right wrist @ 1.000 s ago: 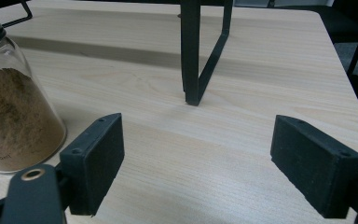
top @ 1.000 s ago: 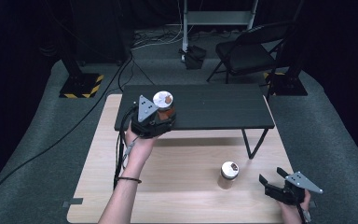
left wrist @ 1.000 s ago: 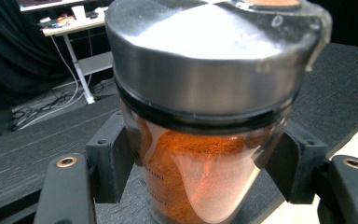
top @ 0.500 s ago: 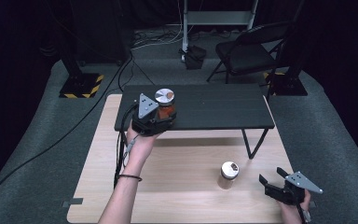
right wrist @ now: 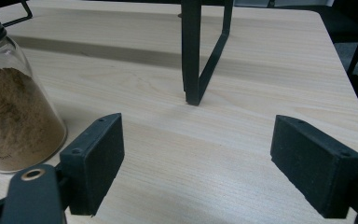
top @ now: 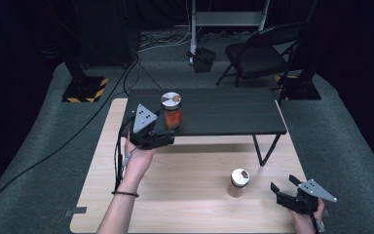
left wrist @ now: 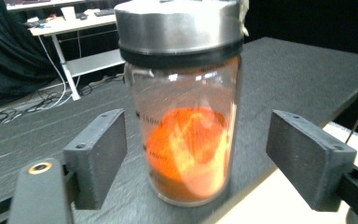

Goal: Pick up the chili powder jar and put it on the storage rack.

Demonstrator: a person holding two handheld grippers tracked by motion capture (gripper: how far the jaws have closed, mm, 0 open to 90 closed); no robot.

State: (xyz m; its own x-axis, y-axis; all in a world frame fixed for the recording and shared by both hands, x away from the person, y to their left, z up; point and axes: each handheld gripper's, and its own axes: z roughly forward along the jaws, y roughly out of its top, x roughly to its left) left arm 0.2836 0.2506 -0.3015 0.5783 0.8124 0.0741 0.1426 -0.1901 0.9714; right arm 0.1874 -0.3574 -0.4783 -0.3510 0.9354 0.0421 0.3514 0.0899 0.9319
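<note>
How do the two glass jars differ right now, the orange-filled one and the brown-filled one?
The glass jar of orange powder stands on the raised black shelf, between the open jaws of the left tool; the glass jar of brown powder stands on the light wooden tabletop, beside the right tool. Contents differ: bright orange against dull tan. Both are upright, clear, with round metal lids.

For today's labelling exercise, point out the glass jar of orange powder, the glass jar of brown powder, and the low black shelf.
Glass jar of orange powder (left wrist: 182, 154): left gripper view, on its glass wall.
Glass jar of brown powder (top: 239, 178): high view, on its lid.
Low black shelf (top: 233, 112): high view, on its bare top.
</note>
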